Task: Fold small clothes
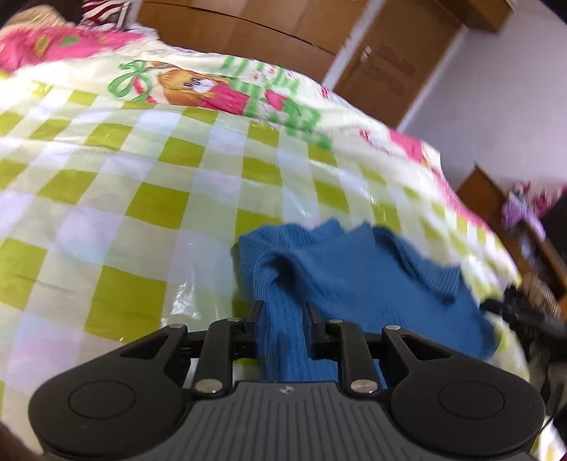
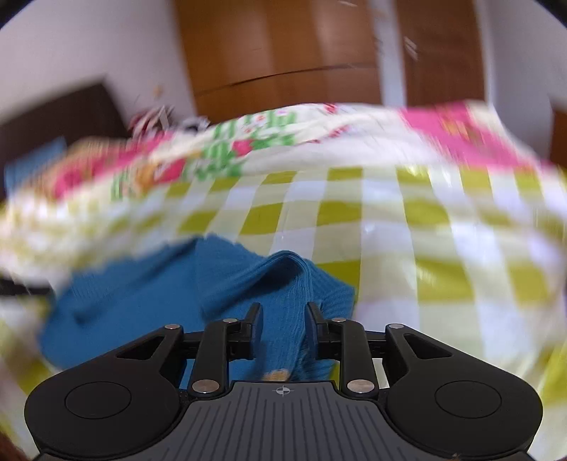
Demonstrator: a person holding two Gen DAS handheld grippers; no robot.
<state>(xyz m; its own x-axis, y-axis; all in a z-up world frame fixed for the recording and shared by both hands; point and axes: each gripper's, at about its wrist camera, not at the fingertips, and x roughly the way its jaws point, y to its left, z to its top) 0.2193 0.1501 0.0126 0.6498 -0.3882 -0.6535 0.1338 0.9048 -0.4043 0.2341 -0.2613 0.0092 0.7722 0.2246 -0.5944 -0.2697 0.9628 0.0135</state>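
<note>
A small blue knitted sweater (image 1: 358,280) lies on the green and white checked bed cover (image 1: 141,198). My left gripper (image 1: 282,312) is shut on a bunched edge of the sweater, which runs between its fingers and lifts off the bed. In the right wrist view the same blue sweater (image 2: 170,287) spreads to the left. My right gripper (image 2: 282,314) is shut on another raised fold of it. The right view is blurred.
The bed cover (image 2: 389,227) has a pink and green cartoon print (image 1: 198,85) at its far end. A wooden wardrobe (image 1: 255,25) and door (image 1: 386,67) stand behind the bed. A wooden cabinet (image 1: 524,234) with clutter stands at the right.
</note>
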